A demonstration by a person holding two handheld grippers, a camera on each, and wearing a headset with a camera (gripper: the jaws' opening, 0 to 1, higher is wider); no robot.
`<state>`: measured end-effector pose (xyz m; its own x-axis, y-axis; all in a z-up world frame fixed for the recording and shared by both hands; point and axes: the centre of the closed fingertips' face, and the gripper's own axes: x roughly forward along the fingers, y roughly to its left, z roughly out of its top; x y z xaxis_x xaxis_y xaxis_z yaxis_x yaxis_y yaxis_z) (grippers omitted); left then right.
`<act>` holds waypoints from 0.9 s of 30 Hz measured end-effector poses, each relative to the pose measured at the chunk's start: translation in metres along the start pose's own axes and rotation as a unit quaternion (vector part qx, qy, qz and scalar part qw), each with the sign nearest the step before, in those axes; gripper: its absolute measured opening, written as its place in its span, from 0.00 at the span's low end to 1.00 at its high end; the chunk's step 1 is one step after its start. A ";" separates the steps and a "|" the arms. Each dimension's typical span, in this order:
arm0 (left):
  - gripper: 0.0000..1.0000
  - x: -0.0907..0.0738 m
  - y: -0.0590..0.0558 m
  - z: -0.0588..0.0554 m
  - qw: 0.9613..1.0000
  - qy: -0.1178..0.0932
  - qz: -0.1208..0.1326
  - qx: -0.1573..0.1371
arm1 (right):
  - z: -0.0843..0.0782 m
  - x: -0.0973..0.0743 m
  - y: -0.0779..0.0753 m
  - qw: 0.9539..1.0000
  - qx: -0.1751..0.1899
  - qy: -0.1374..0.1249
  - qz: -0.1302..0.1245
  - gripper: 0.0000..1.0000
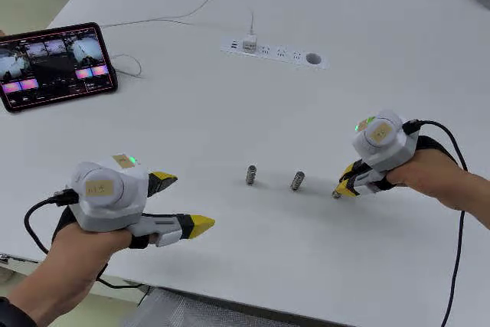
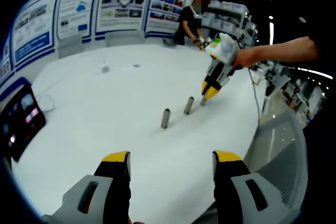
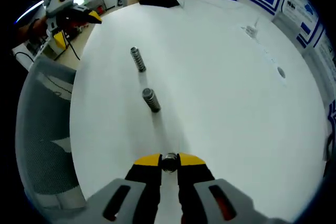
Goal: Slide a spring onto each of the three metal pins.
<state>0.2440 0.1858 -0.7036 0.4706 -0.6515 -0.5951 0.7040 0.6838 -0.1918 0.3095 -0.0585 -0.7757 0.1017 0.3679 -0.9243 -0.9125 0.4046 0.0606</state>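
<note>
Three small metal pieces stand in a short row near the front of the white table (image 1: pixel 321 5). Two of them are free and upright, each with a coil showing around it: the first spring (image 1: pixel 251 175) and, just beside it, the second spring (image 1: pixel 298 181). In the right gripper view their coils are plain to see, the first spring (image 3: pixel 138 59) farther off and the second spring (image 3: pixel 151 99) closer.

The third metal piece (image 1: pixel 335 194) is at the end of the row, near the second spring. The right gripper (image 1: pixel 341 191) has its two yellow tips closed together around it, low at the table. From its own camera the right gripper (image 3: pixel 169 160) shows this piece end-on as a small round ring (image 3: pixel 169 162); whether it is a bare pin or carries a spring cannot be told.

The left gripper (image 1: pixel 184 202) is well apart from the row, near the table's front edge, with its two yellow tips spread wide and nothing between them. Its own view shows the left gripper (image 2: pixel 171 157) facing the row, with all three pieces in line ahead.

Farther back lie one tablet (image 1: pixel 55 67) with a lit screen and one power strip (image 1: pixel 274 52) with one charger (image 1: pixel 250 42) plugged in
</note>
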 end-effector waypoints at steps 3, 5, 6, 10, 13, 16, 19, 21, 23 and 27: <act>0.65 0.000 0.001 0.000 1.000 -0.001 0.001 -0.001 | -0.003 0.005 -0.001 1.000 -0.004 0.004 -0.001 0.13; 0.65 0.000 0.002 0.000 1.000 -0.001 0.001 0.000 | -0.004 0.008 -0.002 1.000 -0.004 0.005 0.000 0.13; 0.65 0.000 0.002 0.000 1.000 0.000 0.001 0.000 | -0.005 0.007 -0.001 1.000 -0.004 0.005 0.000 0.13; 0.65 0.001 0.002 0.000 1.000 0.000 0.001 0.000 | -0.006 0.010 -0.002 1.000 -0.001 0.004 0.000 0.13; 0.65 0.002 0.003 0.000 1.000 0.000 0.000 0.000 | -0.007 0.010 -0.002 1.000 0.002 0.003 0.002 0.13; 0.65 0.002 0.002 0.000 1.000 0.000 -0.001 0.000 | -0.008 0.010 -0.002 1.000 0.004 0.004 0.003 0.14; 0.65 0.002 0.002 0.001 1.000 -0.001 -0.002 0.001 | -0.009 0.010 -0.003 1.000 0.008 0.005 0.002 0.18; 0.66 0.002 0.002 0.002 1.000 -0.002 -0.001 0.000 | -0.009 0.010 -0.003 1.000 0.011 0.003 0.002 0.20; 0.66 0.003 0.002 0.003 1.000 -0.002 -0.002 0.000 | -0.010 0.010 -0.003 1.000 0.014 0.002 0.003 0.22; 0.67 0.003 0.001 0.004 1.000 -0.003 -0.001 0.000 | -0.009 0.008 -0.001 1.000 0.022 -0.004 0.004 0.27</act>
<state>0.2488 0.1831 -0.7024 0.4719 -0.6553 -0.5898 0.7057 0.6818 -0.1929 0.3080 -0.0636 -0.7869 0.0981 0.3769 -0.9210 -0.8950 0.4381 0.0839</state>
